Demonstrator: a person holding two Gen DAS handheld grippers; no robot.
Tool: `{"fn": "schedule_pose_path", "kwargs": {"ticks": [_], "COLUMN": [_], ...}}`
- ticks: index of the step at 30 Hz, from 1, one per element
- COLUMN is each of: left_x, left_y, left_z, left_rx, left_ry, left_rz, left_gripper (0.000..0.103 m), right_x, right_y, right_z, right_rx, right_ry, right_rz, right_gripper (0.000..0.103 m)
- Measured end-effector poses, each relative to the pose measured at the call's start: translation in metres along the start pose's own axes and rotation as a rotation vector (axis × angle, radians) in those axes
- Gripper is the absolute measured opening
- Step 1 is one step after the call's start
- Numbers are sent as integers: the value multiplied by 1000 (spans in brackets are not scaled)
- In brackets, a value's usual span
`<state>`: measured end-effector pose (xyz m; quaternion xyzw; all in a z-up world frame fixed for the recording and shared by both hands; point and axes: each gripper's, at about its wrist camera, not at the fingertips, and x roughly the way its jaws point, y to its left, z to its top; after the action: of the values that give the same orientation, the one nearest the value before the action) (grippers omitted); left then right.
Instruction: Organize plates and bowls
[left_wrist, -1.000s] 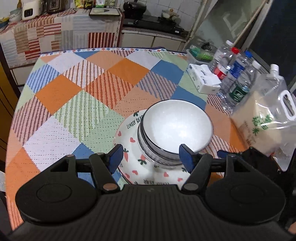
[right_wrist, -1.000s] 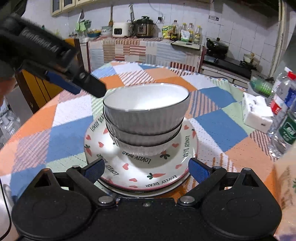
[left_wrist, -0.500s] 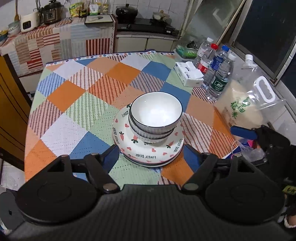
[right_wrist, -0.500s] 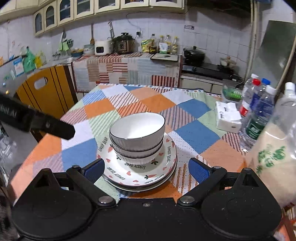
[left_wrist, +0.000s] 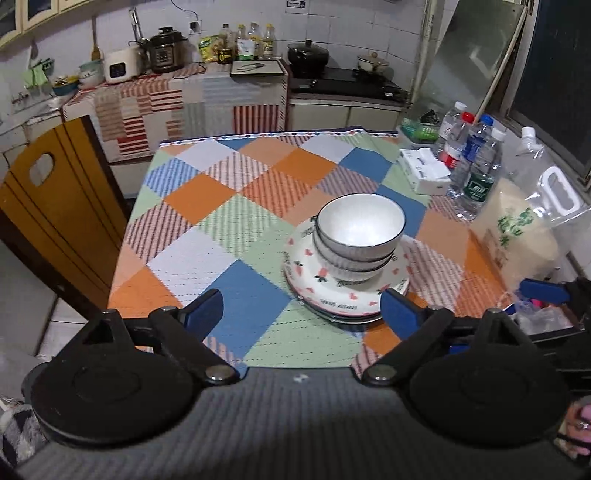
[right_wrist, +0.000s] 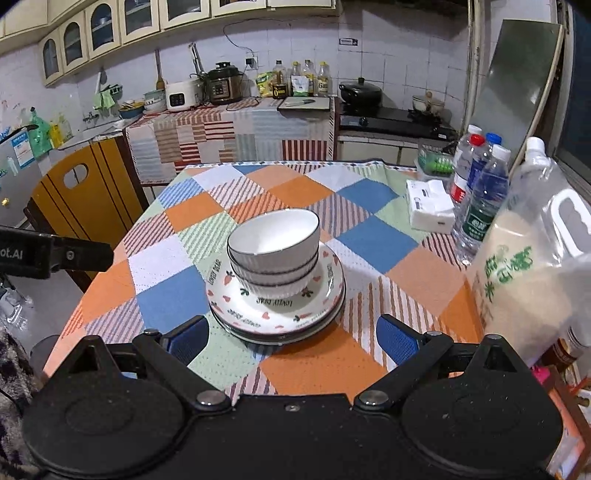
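Three white ribbed bowls (left_wrist: 360, 236) with dark rims are nested on a stack of white plates (left_wrist: 343, 299) printed with hearts and carrots, on the checked tablecloth (left_wrist: 229, 229). The bowls (right_wrist: 275, 251) and plates (right_wrist: 280, 314) also show in the right wrist view. My left gripper (left_wrist: 301, 314) is open and empty, held back above the table's near edge. My right gripper (right_wrist: 293, 338) is open and empty, also back from the stack. The right gripper shows at the right edge of the left wrist view (left_wrist: 543, 291).
Water bottles (right_wrist: 480, 199), a tissue pack (right_wrist: 430, 208) and a big clear rice jug (right_wrist: 532, 266) stand along the table's right side. A yellow chair (left_wrist: 55, 206) stands at the left. A kitchen counter (right_wrist: 236, 129) runs behind.
Both grippers have pulled back and up from the stack, which looks smaller and farther away. The bowls and plates have not moved.
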<state>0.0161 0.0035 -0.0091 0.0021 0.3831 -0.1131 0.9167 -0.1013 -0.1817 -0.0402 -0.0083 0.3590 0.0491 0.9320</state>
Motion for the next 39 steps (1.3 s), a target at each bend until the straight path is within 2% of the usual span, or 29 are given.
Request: {"fn": "schedule_pose_path", "kwargs": {"ticks": [6, 10, 14, 18, 22, 32, 39], "left_x": [1, -5, -11, -16, -11, -6, -7], "left_y": [-6, -14, -21, -30, -27, -17, -18], "left_z": [-14, -21, -23, -25, -25, -28, -30], "left_rx": [44, 61, 52, 68, 44, -14, 10], "left_ry": [-8, -53, -52, -76, -51, -66, -89], "left_rz": [54, 107, 78, 106, 82, 129, 136], "left_gripper": [98, 98, 98, 98, 98, 98, 98], "right_x": [-8, -16, -24, -29, -33, -31, -27], "right_y": [2, 3, 5, 7, 7, 5, 2], "right_z": [-5, -5, -5, -6, -7, -8, -11], "right_rx": [3, -17, -28, -23, -12, -1, 7], "right_ry": [2, -9, -22, -37, -47, -55, -43], "right_rz": [-23, -52, -30, -28, -31, -53, -65], "right_gripper": [99, 99, 99, 99, 99, 99, 99]}}
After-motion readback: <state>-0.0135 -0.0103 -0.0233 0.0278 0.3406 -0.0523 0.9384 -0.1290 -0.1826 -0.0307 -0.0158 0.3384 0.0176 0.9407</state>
